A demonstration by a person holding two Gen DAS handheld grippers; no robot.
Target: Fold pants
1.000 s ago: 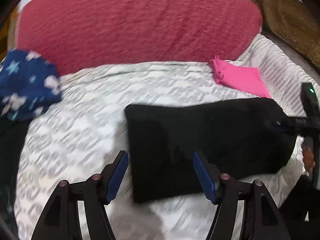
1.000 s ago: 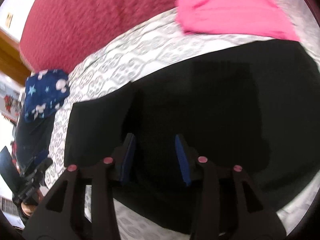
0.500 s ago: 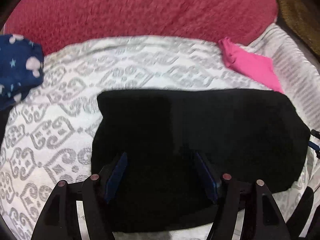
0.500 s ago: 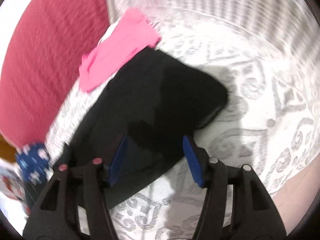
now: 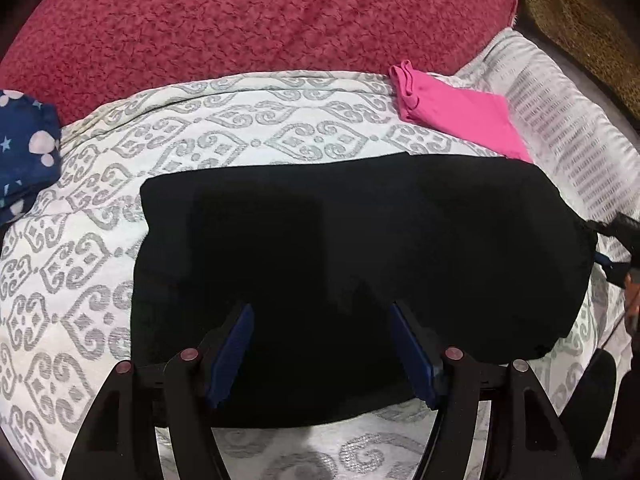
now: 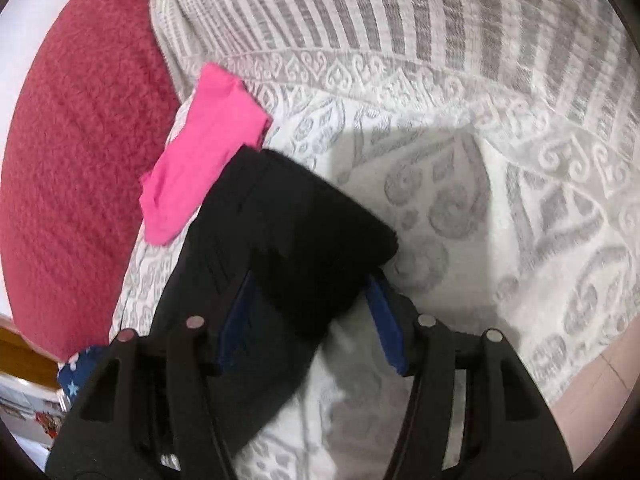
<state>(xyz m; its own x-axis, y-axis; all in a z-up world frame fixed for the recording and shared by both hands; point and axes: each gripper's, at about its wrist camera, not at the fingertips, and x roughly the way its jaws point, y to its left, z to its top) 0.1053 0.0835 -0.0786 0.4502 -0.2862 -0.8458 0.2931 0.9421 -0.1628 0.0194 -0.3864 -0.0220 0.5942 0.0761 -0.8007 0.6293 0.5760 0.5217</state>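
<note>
A: Left wrist view: the black pants (image 5: 352, 248) are lying flat on the patterned bedspread (image 5: 100, 280), already doubled into a broad band, with the pink garment (image 5: 460, 120) touching their far right corner. The left gripper (image 5: 322, 346) is hovering over their near edge, its fingers (image 5: 232, 344) standing well apart with only cloth beneath them, nothing pinched.

B: And the right gripper (image 6: 310, 314)?

A: In the right wrist view it is sitting at the right end of the pants, fingers (image 6: 386, 318) apart, straddling the corner there without pressing on it.

B: How will the fabric be behaving?

A: I'm judging it soft, light and limp, possibly a thick knit, so it will be sagging wherever it isn't supported. Not fragile, not slippery against the woven bedspread.

B: Where should the hold go?

A: On the edges of the pants, through all the layers at once: the right end corner for one gripper, the near edge for the other. Pinching only the top layer would be peeling the fold open.
</note>
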